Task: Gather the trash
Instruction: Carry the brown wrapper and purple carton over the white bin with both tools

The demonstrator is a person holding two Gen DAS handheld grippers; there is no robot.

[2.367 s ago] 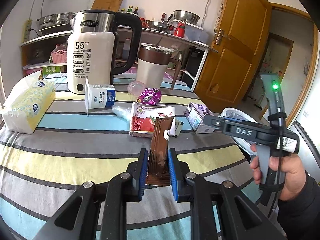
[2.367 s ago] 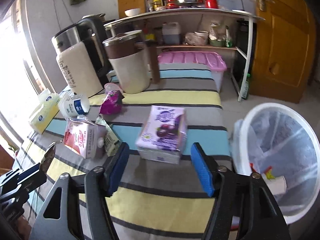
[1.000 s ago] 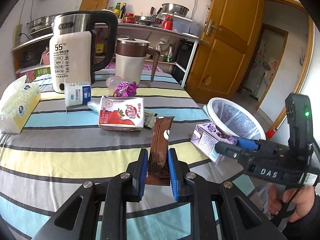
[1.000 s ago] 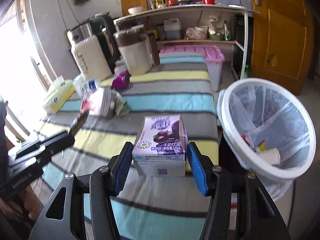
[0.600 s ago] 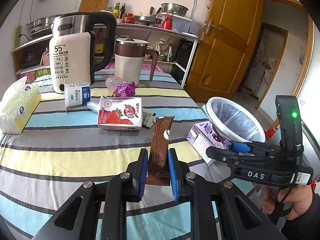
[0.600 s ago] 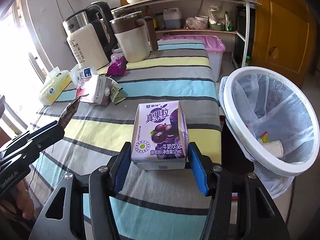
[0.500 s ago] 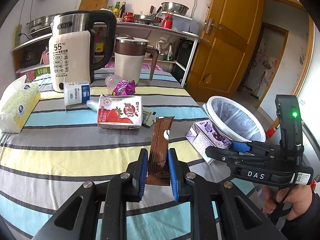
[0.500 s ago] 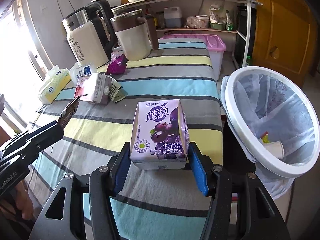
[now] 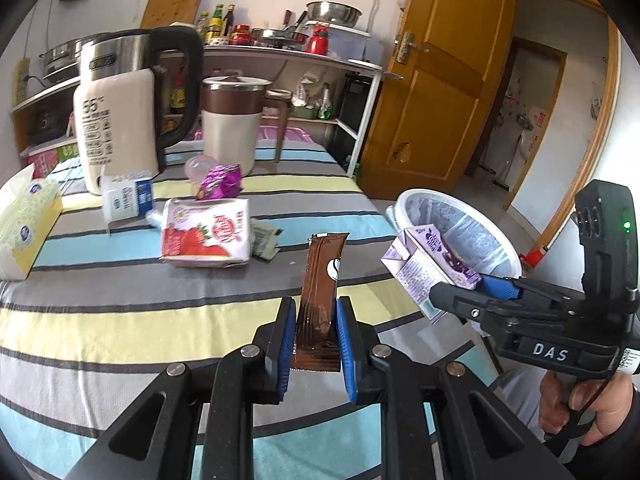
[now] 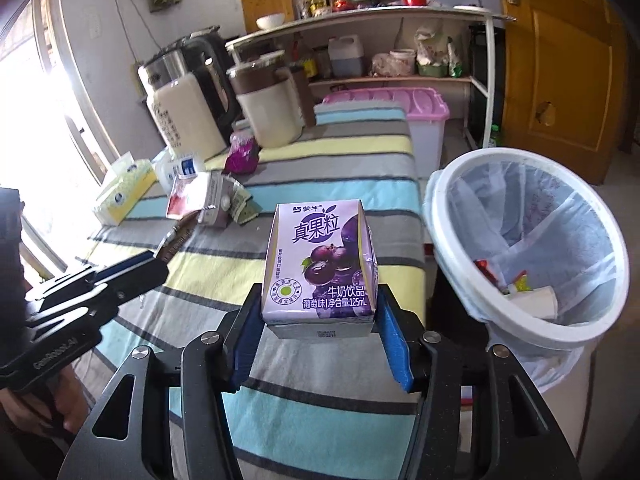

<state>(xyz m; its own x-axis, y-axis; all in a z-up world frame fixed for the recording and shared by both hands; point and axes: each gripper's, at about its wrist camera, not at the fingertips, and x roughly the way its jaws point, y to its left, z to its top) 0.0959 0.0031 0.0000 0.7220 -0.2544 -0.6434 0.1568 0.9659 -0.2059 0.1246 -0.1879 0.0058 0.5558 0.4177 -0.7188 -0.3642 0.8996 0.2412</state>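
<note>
My left gripper (image 9: 316,344) is shut on a brown snack wrapper (image 9: 322,280) and holds it upright above the striped table (image 9: 120,320). My right gripper (image 10: 320,344) is shut on a purple grape milk carton (image 10: 320,264), lifted above the table's right edge, left of the white bin (image 10: 532,240). The carton (image 9: 428,268) and bin (image 9: 456,224) also show in the left wrist view. A strawberry milk carton (image 9: 208,238), a purple wrapper (image 9: 222,180) and a tipped yogurt cup (image 9: 126,200) lie on the table.
An electric kettle (image 9: 120,112) and a brown-lidded jug (image 9: 232,120) stand at the table's far side. A tissue pack (image 9: 24,228) lies at the left. The bin holds several scraps. A pink-lidded storage box (image 10: 404,120), a shelf rack and a wooden door (image 10: 560,60) are behind.
My right gripper closed on the purple carton, lifted it off the table and has carried it toward the bin side. My left gripper keeps holding the brown wrapper, nearly still.
</note>
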